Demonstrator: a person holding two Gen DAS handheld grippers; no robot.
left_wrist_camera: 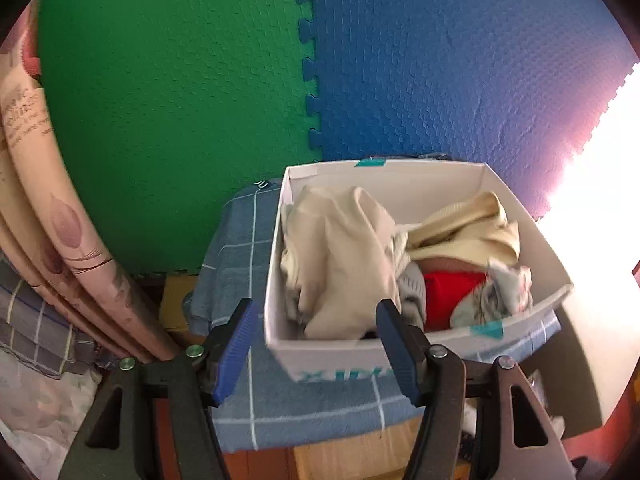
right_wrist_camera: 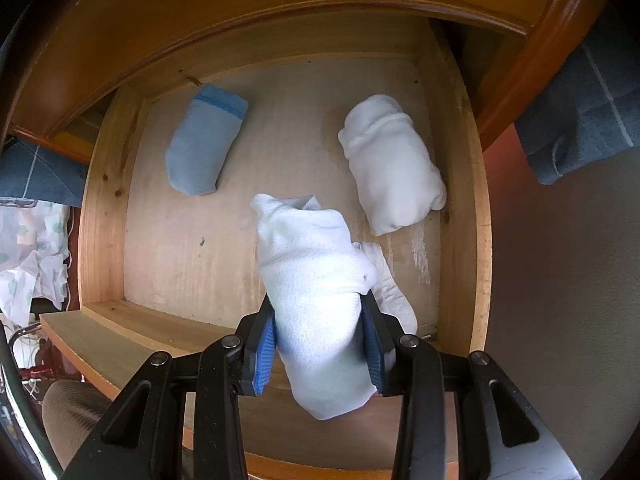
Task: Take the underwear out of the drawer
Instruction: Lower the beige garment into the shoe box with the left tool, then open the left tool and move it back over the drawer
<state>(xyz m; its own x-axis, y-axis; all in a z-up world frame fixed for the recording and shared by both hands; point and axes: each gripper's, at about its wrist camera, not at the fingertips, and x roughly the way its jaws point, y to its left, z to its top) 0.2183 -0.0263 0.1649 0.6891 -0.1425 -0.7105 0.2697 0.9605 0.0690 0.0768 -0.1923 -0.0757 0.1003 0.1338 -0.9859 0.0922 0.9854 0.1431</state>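
Observation:
In the right wrist view my right gripper point(right_wrist_camera: 320, 338) points down into an open wooden drawer point(right_wrist_camera: 468, 200) and is shut on a rolled pale blue-white piece of underwear point(right_wrist_camera: 312, 264), held above the drawer floor. A light blue roll point(right_wrist_camera: 204, 140) lies at the back left of the drawer, a white roll point(right_wrist_camera: 392, 164) at the right, and another white piece point(right_wrist_camera: 394, 292) shows under the held one. In the left wrist view my left gripper point(left_wrist_camera: 316, 344) stands open and empty at the near wall of a white cardboard box point(left_wrist_camera: 332, 356) filled with cream, red and patterned clothes point(left_wrist_camera: 344, 248).
The box rests on a blue checked cloth point(left_wrist_camera: 240, 248) over a wooden top. Green and blue foam mats point(left_wrist_camera: 180, 80) cover the wall behind. Rolled patterned fabric point(left_wrist_camera: 60, 220) leans at the left. The cabinet's wooden top edge point(right_wrist_camera: 280, 4) overhangs the back of the drawer.

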